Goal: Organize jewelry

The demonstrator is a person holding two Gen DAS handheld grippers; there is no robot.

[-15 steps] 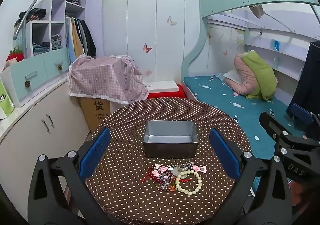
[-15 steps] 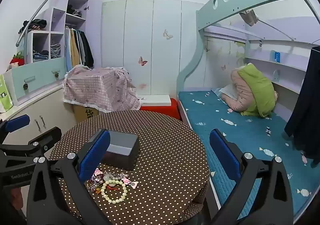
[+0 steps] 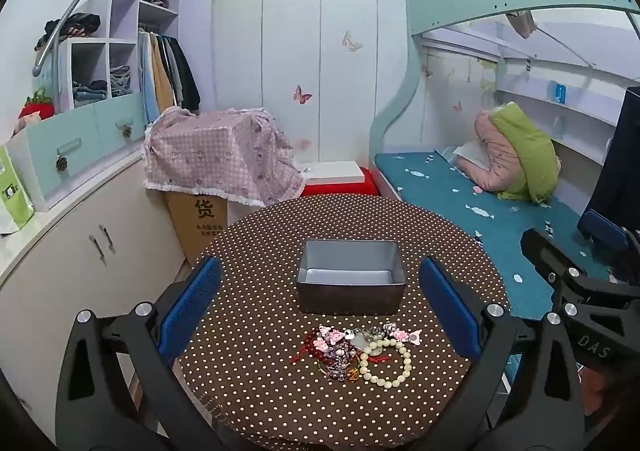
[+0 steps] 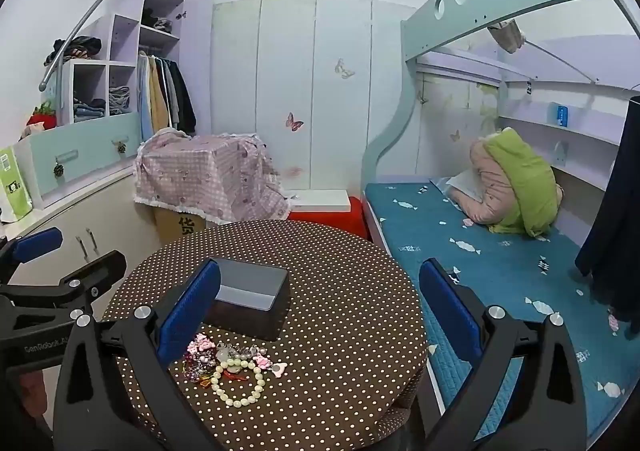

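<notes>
Polka-dot table (image 3: 256, 383) carries the jewelry (image 3: 354, 351) heaped just before the empty tin (image 3: 350, 283). Both my grippers, left (image 3: 320, 311) and right (image 4: 320, 311), gape empty. I'd pinch the bead bracelet (image 3: 388, 365) alone, avoiding tangles.

left gripper (image 3: 320, 303): jaws wide apart, empty, tilted slightly down
right gripper (image 4: 320, 303): jaws wide apart, empty, at the left one's 3 o'clock
</notes>
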